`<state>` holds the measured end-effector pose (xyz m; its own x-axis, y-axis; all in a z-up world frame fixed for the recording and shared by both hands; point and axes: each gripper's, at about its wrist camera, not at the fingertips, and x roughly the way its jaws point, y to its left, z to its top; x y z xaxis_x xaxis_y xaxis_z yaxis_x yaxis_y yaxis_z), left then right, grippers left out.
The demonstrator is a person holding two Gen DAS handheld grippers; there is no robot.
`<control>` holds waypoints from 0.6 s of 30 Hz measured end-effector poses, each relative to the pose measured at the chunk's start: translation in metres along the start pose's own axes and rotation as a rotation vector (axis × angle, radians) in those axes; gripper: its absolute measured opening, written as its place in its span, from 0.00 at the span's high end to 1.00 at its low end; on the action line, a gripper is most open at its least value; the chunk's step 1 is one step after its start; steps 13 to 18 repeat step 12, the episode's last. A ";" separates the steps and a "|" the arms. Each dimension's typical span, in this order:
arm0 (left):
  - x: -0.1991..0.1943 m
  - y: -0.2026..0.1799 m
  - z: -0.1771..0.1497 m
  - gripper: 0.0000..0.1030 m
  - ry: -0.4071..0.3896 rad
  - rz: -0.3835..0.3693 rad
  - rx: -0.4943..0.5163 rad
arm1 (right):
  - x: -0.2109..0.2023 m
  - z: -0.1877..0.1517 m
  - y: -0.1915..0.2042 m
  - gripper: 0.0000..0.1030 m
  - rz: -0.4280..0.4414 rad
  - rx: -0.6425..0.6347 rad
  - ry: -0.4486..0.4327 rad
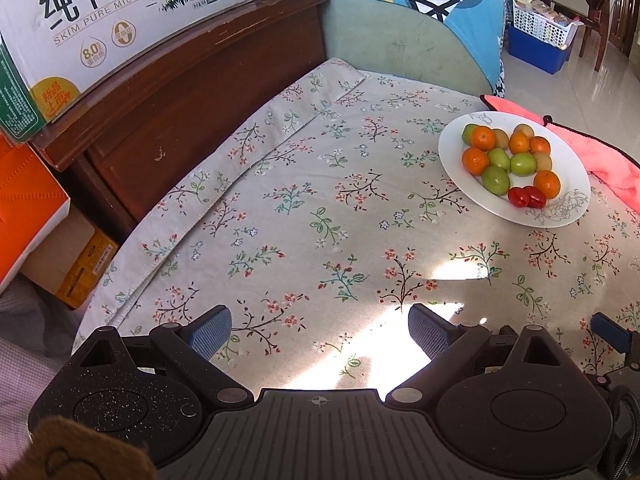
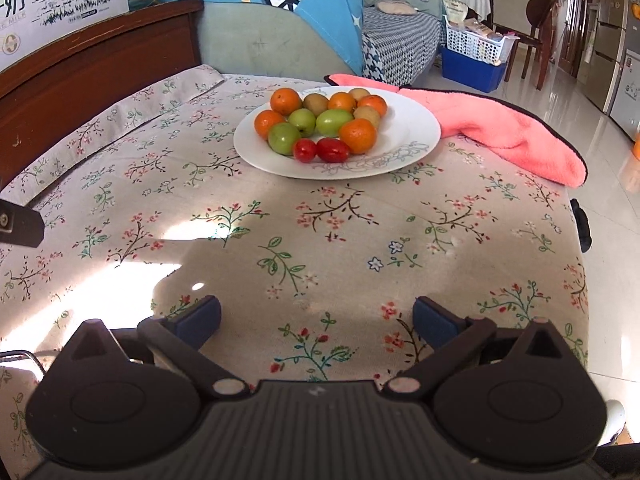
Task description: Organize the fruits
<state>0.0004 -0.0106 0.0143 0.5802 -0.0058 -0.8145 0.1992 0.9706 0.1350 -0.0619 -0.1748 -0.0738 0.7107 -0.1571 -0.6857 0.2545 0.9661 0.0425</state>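
Observation:
A white plate (image 2: 412, 136) stands on the floral tablecloth and holds several oranges (image 2: 357, 135), green fruits (image 2: 284, 138), brownish kiwis (image 2: 315, 103) and two red tomatoes (image 2: 332, 149). It also shows in the left wrist view (image 1: 572, 184), at the far right. My left gripper (image 1: 320, 334) is open and empty, low over the cloth, well short and left of the plate. My right gripper (image 2: 317, 320) is open and empty over the cloth, in front of the plate.
A pink towel (image 2: 500, 128) lies right of and behind the plate. A dark wooden cabinet (image 1: 180, 92) with a milk carton box (image 1: 100, 20) borders the table on the left. A green sofa (image 2: 260, 40) stands behind. The table edge drops to the floor on the right.

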 end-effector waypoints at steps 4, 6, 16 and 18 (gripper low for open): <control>0.002 0.004 0.000 0.07 -0.004 -0.005 -0.013 | 0.006 0.001 0.002 0.01 -0.015 0.002 -0.056; 0.004 0.006 0.000 0.07 -0.004 -0.003 -0.020 | 0.009 0.001 0.003 0.01 -0.029 0.007 -0.079; 0.010 0.008 0.000 0.07 0.000 0.001 -0.028 | 0.020 0.006 0.007 0.00 -0.038 0.019 -0.134; 0.010 0.008 0.000 0.07 0.000 0.001 -0.028 | 0.020 0.006 0.007 0.00 -0.038 0.019 -0.134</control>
